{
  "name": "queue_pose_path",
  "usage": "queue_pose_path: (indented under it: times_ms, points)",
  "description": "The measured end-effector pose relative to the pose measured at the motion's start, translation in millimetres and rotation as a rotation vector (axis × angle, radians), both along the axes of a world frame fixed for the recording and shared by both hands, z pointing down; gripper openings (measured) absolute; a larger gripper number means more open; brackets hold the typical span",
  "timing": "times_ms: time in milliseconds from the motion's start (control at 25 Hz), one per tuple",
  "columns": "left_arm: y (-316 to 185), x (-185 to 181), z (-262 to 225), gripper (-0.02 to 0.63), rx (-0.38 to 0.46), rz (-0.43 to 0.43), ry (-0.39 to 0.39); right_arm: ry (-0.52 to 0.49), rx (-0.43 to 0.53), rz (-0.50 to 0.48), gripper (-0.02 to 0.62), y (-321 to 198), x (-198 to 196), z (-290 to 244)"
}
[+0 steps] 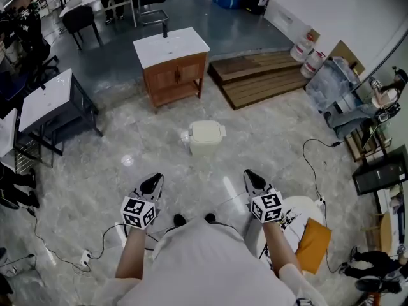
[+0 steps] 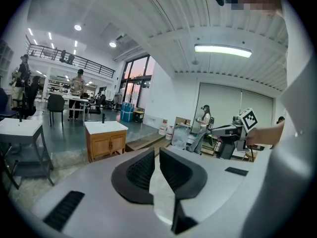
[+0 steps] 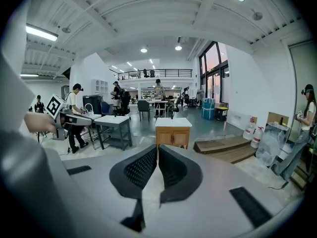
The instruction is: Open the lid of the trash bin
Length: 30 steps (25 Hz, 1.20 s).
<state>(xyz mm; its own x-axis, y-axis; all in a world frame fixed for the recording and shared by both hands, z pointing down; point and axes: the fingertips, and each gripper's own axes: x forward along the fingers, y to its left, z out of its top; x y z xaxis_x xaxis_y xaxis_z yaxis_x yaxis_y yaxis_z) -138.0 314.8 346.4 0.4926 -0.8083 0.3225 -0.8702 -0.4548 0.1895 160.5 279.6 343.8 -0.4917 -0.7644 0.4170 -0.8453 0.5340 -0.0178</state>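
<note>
In the head view, the cream trash bin stands on the marble floor ahead of me with its lid down. My left gripper is held below and to the left of it, well short of it. My right gripper is held below and to the right, also apart from the bin. Both point toward the bin. In the left gripper view, the left gripper has its dark pads almost together with nothing between them. The right gripper looks the same in its own view. The bin appears in neither gripper view.
A wooden cabinet with a white top stands behind the bin, with wooden pallets to its right. Desks and chairs line the left. Cables run over the floor. A white stool and an orange bag sit by my right side.
</note>
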Motion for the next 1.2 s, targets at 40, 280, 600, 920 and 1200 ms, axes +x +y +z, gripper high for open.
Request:
queue_pose_path:
  times_ms: [40,280,600,920,1200]
  points:
    - [0,-3,1,0.043,-0.002,0.001,0.002,0.003,-0.003,0.007,0.034,0,-2,1]
    - [2,-18,6,0.043,-0.01,0.009,0.012,0.017,-0.016,0.021,0.034,3,-16,5]
    - [-1,-46,11,0.043,-0.015,0.023,0.015,0.031,-0.01,0.033,0.034,0,-40,8]
    - [-6,-59,13,0.043,-0.007,0.024,0.019,0.046,-0.025,0.049,0.034,2,-51,15]
    - [-17,-55,16,0.043,-0.02,0.02,0.019,0.044,-0.03,0.046,0.034,-9,-44,17]
